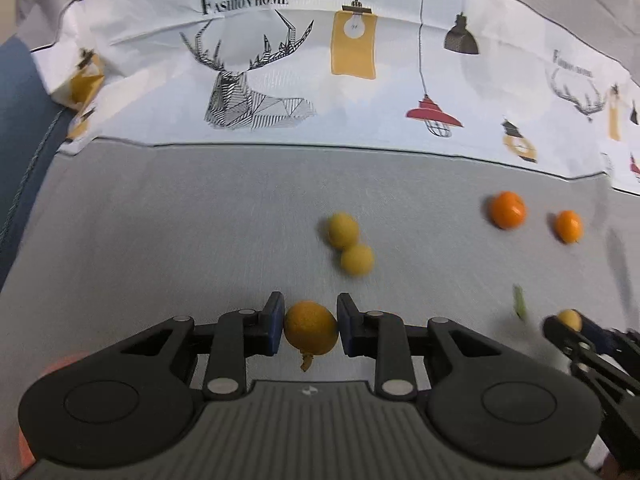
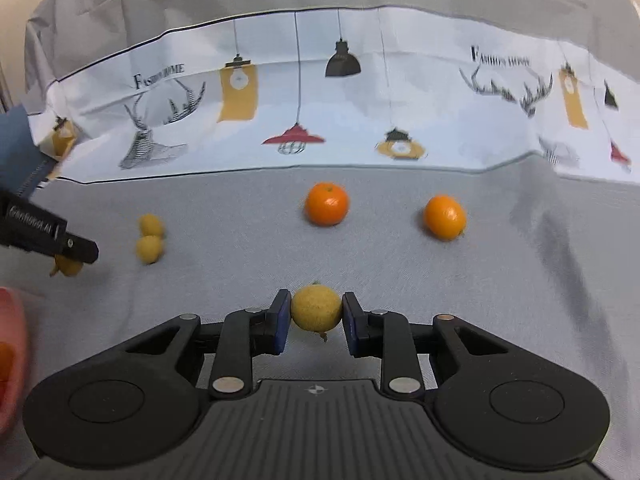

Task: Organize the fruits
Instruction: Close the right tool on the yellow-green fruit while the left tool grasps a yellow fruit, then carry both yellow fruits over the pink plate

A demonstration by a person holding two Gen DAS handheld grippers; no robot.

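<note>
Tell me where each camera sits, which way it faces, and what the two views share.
Left wrist: rides the left gripper, angled down at the grey cloth; own fingers clamp a yellow-orange fruit.
Right wrist: rides the right gripper, angled down likewise; own fingers clamp a yellow fruit; the other gripper shows at far left.
Shared: two oranges, a touching yellow pair, the printed banner.

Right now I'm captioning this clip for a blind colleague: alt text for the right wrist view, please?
The right gripper grips a yellow fruit above a grey cloth. Beyond lie two oranges, two small yellow fruits and a lamp-and-deer printed fabric.
</note>
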